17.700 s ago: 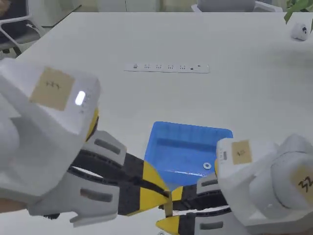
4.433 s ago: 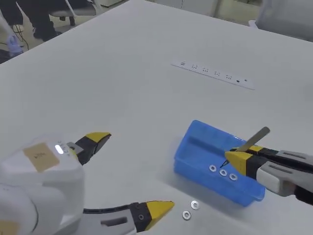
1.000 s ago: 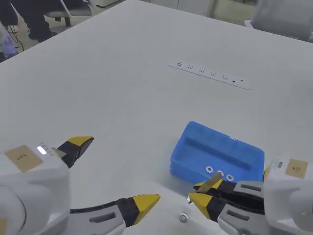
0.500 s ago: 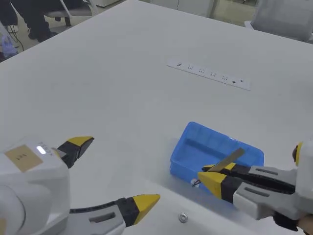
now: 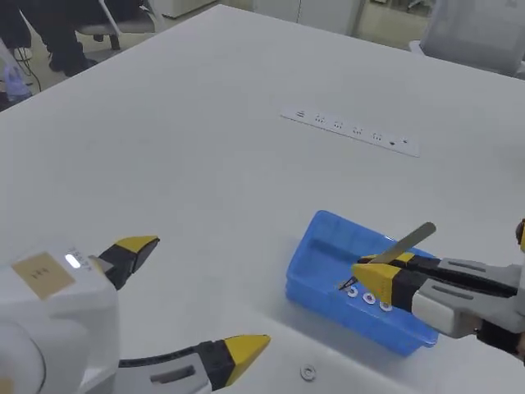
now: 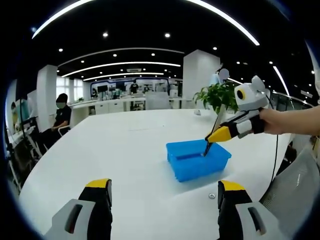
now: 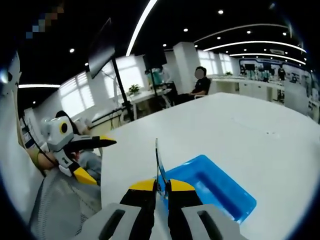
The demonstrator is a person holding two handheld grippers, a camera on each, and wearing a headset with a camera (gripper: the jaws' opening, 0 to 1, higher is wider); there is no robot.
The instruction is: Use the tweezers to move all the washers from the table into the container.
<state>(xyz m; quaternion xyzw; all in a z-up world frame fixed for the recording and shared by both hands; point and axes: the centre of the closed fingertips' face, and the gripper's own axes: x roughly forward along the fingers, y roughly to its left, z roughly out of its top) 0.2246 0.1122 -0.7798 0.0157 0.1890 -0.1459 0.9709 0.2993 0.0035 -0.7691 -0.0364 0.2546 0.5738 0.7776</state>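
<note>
Tweezers [image 5: 410, 240] sit clamped between the nearly closed jaws of the right hand-held gripper [image 5: 371, 279], which grips them across the middle. In the head view their long axis slants from the blunt end at the upper right down to the fine tips at the lower left. The tips dip inside the blue container [image 5: 326, 228], just beside three washers [image 5: 369, 298] lying in a row on its floor. Whether the tips pinch anything cannot be told.

One washer [image 5: 308, 373] lies on the white surface [image 5: 189, 148], near the container's front wall and to the right of the lower jaw tip of the left hand-held gripper [image 5: 195, 295]. That gripper's jaws are spread wide and hold nothing.

Left of the container and beyond it the surface is bare up to a socket strip [image 5: 353, 131], well apart. In the left gripper view the surface's edge runs close behind the container's right side.
</note>
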